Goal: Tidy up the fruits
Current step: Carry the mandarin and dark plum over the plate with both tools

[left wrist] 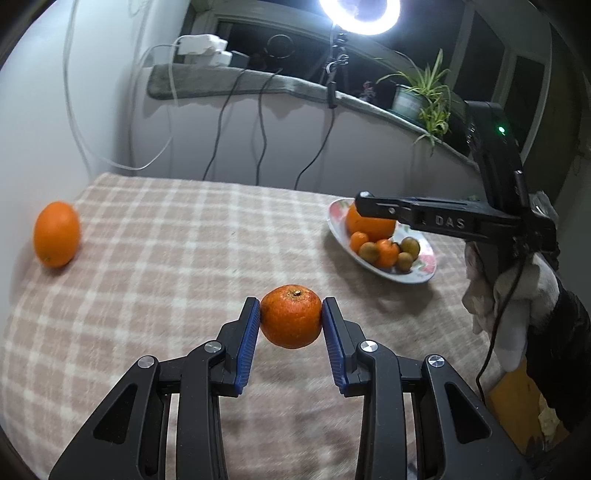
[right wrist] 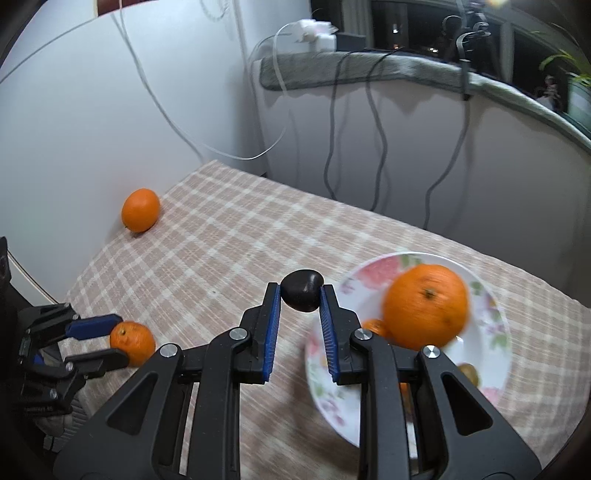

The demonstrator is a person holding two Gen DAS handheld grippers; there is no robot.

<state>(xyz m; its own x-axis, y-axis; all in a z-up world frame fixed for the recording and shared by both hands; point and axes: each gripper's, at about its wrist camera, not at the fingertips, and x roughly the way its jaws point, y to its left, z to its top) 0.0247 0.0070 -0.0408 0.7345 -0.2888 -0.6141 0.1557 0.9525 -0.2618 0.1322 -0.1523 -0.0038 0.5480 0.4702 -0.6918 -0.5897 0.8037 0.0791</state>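
Left claw (left wrist: 291, 320) around tangerine (left wrist: 291, 316), right claw (right wrist: 300, 293) around dark fruit (right wrist: 301, 290).

Home room, checked tablecloth (left wrist: 184, 258), windowsill plant (left wrist: 424, 92), ring light (left wrist: 360, 14)

The left gripper (left wrist: 291, 321) is clamped with both blue pads on a mandarin (left wrist: 290, 316) above the table's near edge, while the right gripper (right wrist: 301, 291), held by a gloved hand (left wrist: 517, 295), pinches a dark fruit (right wrist: 301, 290) at the plate's (right wrist: 491, 332) left rim.
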